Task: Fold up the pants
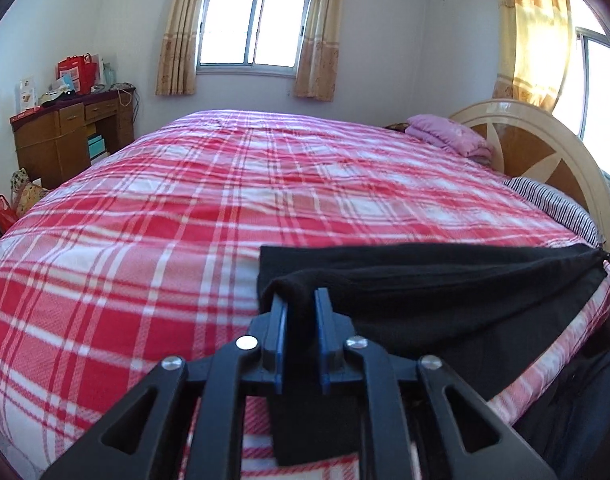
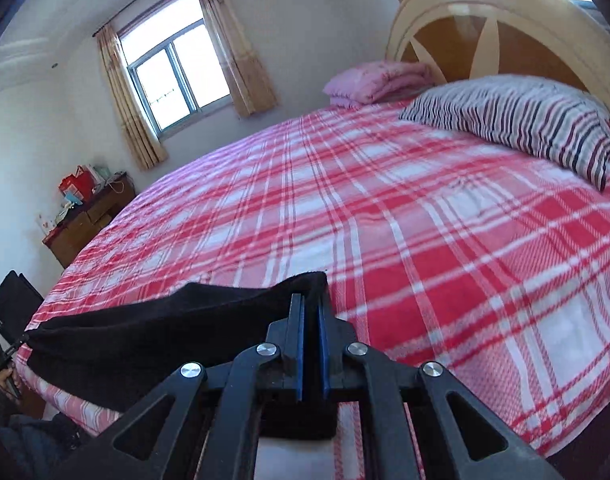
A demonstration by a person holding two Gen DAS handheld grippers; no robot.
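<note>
Because each end of the black fleece pants point(image 1: 445, 280) is pinched in a nearly closed pair of blue-padded fingers, the left gripper point(image 1: 301, 300) and the right gripper point(image 2: 311, 306) hold the cloth stretched between them just above the near edge of the red-and-white plaid bed cover point(image 1: 225, 200), probably so a fold can be laid down flat. Most of the bed ahead lies open, with the striped pillow point(image 2: 525, 120) and folded pink blanket point(image 2: 377, 80) well apart by the wooden headboard point(image 2: 485, 28).

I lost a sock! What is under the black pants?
Only the plaid bedspread shows around the black pants. Both grippers hold them, but what they cover is hidden.
</note>
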